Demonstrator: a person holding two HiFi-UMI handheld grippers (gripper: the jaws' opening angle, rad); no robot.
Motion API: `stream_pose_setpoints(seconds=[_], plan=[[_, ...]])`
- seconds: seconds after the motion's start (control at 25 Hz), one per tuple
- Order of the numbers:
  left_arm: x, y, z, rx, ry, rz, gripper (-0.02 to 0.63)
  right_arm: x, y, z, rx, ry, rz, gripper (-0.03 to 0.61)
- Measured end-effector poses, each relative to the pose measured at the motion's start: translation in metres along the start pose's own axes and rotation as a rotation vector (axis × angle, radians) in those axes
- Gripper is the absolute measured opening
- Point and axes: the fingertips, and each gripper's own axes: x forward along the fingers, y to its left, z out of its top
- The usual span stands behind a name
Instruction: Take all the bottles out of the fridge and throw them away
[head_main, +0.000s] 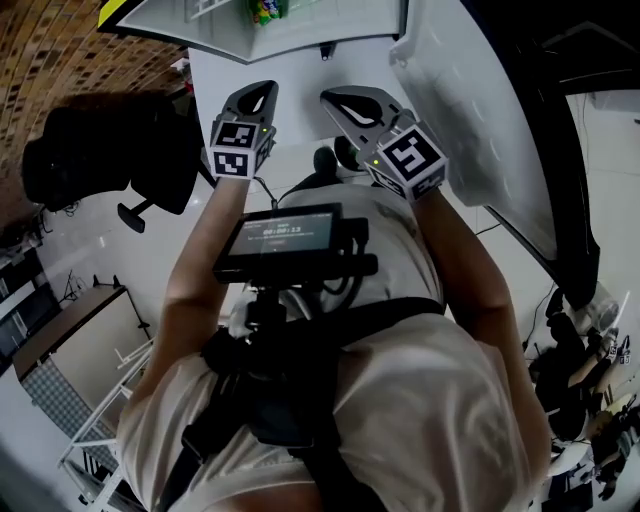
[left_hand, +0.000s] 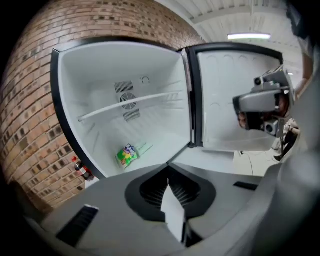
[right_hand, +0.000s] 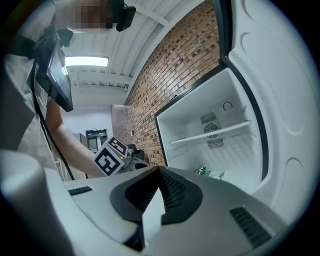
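**Head view with both gripper views: fridge open, one bottle waiting inside**

Nearest the person, the left gripper (head_main: 262, 90) and the right gripper (head_main: 336, 98) are pointing side by side toward the fridge (left_hand: 65, 95), close together but not touching. In each gripper view the jaws are lying pressed together with nothing between them, so both grippers are travelling empty. Beyond them the door (left_hand: 225, 125) is standing swung wide to the right, leaving the compartment fully exposed. The single shelf (left_hand: 125, 106) is carrying nothing, and the vent (left_hand: 127, 100) on the back wall is showing unobstructed.

The bottle (left_hand: 126, 155) is lying on its side on the fridge floor, below the shelf and toward the left wall, well apart from both grippers. It is showing a bright green and yellow label at one end and a paler, clearer length at the other; which end bears the cap is too small to tell.

Progress, as a judgement: the opening step is looking complete, and the compartment is looking nearly emptied. One reach, one grasp and the throwing away are remaining. Where the bottle is to be thrown is not showing in any view.
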Motion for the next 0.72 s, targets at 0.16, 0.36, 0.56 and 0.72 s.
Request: stream_pose_setpoints(seconds=[0.16,0.36,0.56,0.72], plan=[[0.029,0.019,-0.005,0.031,0.100,0.029,0.014,0.002,-0.008,0.000,-0.005,0.018,-0.050,-0.008],[0.062,0.058,0.013,0.059,0.096,0.069,0.014,0.016,-0.014,0.006,-0.015,0.029,-0.112,-0.008],[0.114,0.094,0.027,-0.018,0.111,0.062,0.014,0.036,-0.031,-0.002,-0.002,0.071,-0.140,-0.008],[0.151,0.119,0.024,-0.071,0.158,0.093,0.023,0.037,-0.049,-0.008,0.023,0.060,-0.194,-0.008]])
